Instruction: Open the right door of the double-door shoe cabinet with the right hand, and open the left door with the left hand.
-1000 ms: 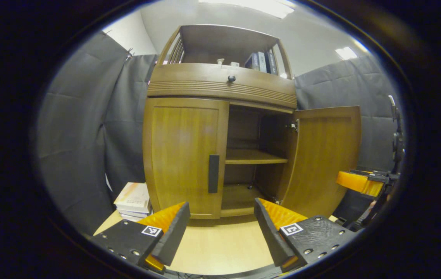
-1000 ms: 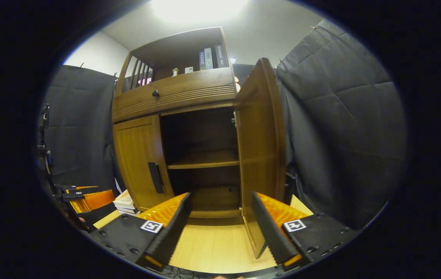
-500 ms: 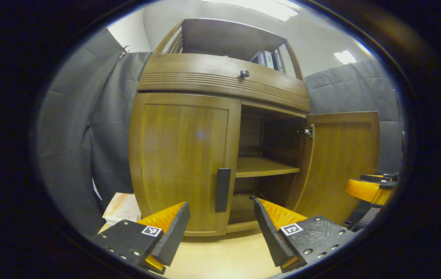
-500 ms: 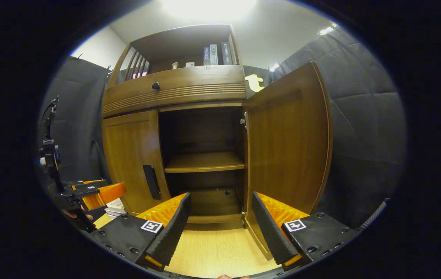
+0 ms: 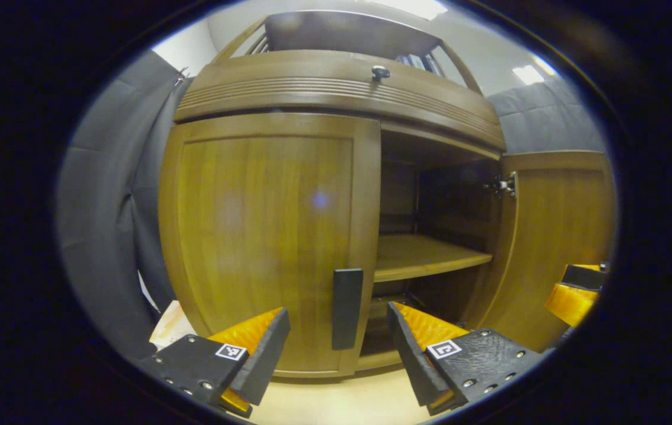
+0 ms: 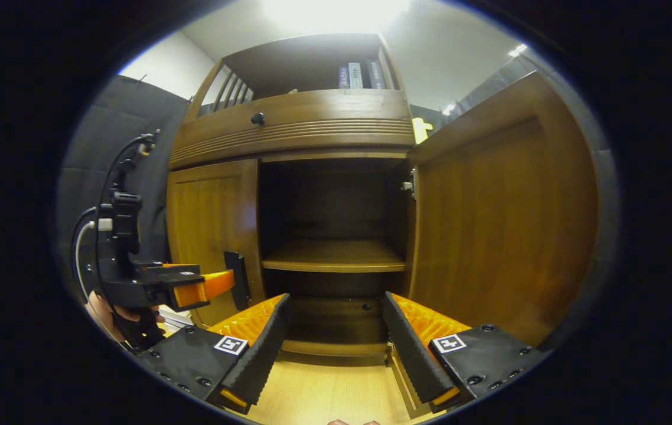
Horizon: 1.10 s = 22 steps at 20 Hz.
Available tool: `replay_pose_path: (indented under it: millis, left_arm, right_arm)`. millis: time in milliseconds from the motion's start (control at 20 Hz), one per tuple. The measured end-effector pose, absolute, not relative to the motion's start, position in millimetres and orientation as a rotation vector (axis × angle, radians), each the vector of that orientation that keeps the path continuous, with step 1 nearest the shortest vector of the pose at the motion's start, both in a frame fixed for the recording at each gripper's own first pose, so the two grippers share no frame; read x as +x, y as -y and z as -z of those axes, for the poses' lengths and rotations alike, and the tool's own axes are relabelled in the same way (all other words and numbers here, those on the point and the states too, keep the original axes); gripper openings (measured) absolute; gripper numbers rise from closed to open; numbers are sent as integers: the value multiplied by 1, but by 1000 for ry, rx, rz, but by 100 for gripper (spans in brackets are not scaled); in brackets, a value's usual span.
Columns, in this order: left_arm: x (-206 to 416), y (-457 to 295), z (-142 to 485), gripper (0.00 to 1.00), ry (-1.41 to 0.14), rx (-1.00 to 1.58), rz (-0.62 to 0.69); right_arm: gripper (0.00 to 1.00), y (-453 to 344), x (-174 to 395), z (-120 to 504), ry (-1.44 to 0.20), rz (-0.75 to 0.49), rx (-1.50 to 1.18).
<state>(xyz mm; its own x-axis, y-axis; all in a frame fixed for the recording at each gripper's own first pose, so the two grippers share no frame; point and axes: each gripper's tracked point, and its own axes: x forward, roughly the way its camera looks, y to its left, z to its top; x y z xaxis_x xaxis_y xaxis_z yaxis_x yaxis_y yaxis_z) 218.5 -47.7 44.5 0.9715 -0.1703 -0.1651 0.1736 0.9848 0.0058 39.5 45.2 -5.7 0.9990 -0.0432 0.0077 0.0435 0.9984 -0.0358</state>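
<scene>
The left hand-held gripper [image 5: 337,348] has closed in on the shut left door [image 5: 265,236], jaws open around its black handle [image 5: 347,308]. Best to clamp squarely, then pull outward. The right hand-held gripper [image 6: 333,348] hangs open before the open right door [image 6: 489,236].

Dark grey cloth walls [image 5: 105,195] are hanging around the booth, creasing in soft folds, and a pale plastered wall [image 6: 159,65] is showing above them at the back. A white ceiling [image 6: 448,47] is glowing under a bright ceiling light [image 6: 330,9]. A light wooden floor [image 6: 324,392] is stretching out below. A stack of books [image 5: 169,327] is lying low beside the cloth.
</scene>
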Motion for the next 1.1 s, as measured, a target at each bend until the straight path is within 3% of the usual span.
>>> replay_pose_path:
  millis: [50,150,200,250,350,450,500,550,650,700,800,950,1100]
  left_arm:
    - [225,51,-41,96,-167,33,161]
    - [236,55,-36,96,-172,50,145]
    - [243,52,-35,86,-172,59,126]
    - [247,52,-33,77,-176,62,125]
    - [255,57,-28,81,-174,59,117]
    - [260,61,-28,63,-171,34,113]
    - [263,65,-28,55,-170,19,115]
    - [268,54,-28,46,-168,33,55]
    - [261,55,-31,29,-146,10,40]
    - [263,54,-30,28,-139,19,28]
    - [262,52,-30,27,-135,27,8]
    - [265,56,-29,13,-146,-6,5]
    - [262,55,-28,13,-153,4,12]
  right_arm:
    - [93,-44,47,5,13,32,-42]
    - [94,-47,56,9,7,11,-46]
    - [98,-45,59,11,2,4,-46]
    - [94,-43,62,12,-3,-1,-47]
    - [98,-38,68,16,-12,-5,-48]
    - [94,-32,78,16,-18,-9,-37]
    - [100,-31,80,18,-21,-11,-34]
    - [100,-29,82,19,-23,-13,-34]
    - [94,-27,87,21,-30,-16,-37]
    - [98,-28,87,21,-30,-19,-37]
    - [93,-29,89,20,-25,-28,-36]
    - [93,-31,88,19,-18,-36,-41]
    - [93,-29,89,18,-17,-31,-36]
